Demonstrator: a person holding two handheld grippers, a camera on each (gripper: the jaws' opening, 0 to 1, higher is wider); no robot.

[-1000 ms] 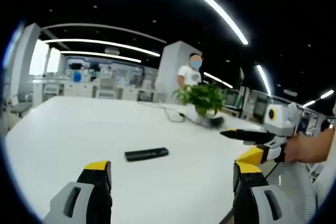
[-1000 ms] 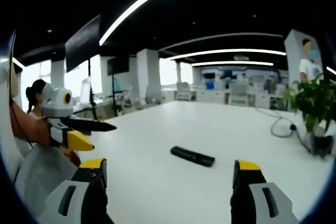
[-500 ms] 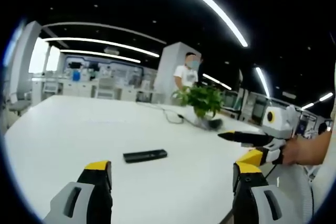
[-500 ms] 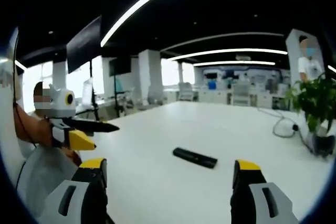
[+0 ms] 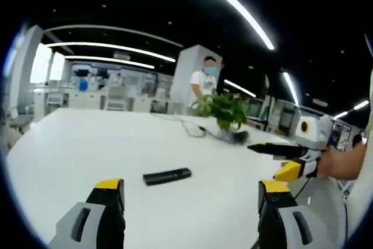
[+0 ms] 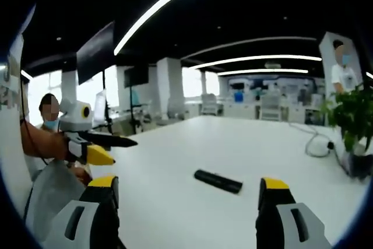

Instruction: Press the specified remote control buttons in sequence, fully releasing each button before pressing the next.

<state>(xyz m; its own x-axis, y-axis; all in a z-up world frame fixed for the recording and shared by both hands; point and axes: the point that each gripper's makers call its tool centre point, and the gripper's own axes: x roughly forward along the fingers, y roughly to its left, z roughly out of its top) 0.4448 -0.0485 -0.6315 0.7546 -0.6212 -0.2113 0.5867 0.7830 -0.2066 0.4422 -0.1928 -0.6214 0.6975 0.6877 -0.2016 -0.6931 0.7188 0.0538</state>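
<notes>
Remote control [image 5: 167, 175] lay untouched on the white table [image 5: 70, 144].
You held both the left gripper [image 5: 189, 193] and right gripper [image 6: 185, 192] above it, jaws apart, gripping nothing.

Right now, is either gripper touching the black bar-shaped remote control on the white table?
Apart. In the right gripper view, bare white table separates the black remote control from both the right gripper and the left gripper, which hangs off to one side.
</notes>
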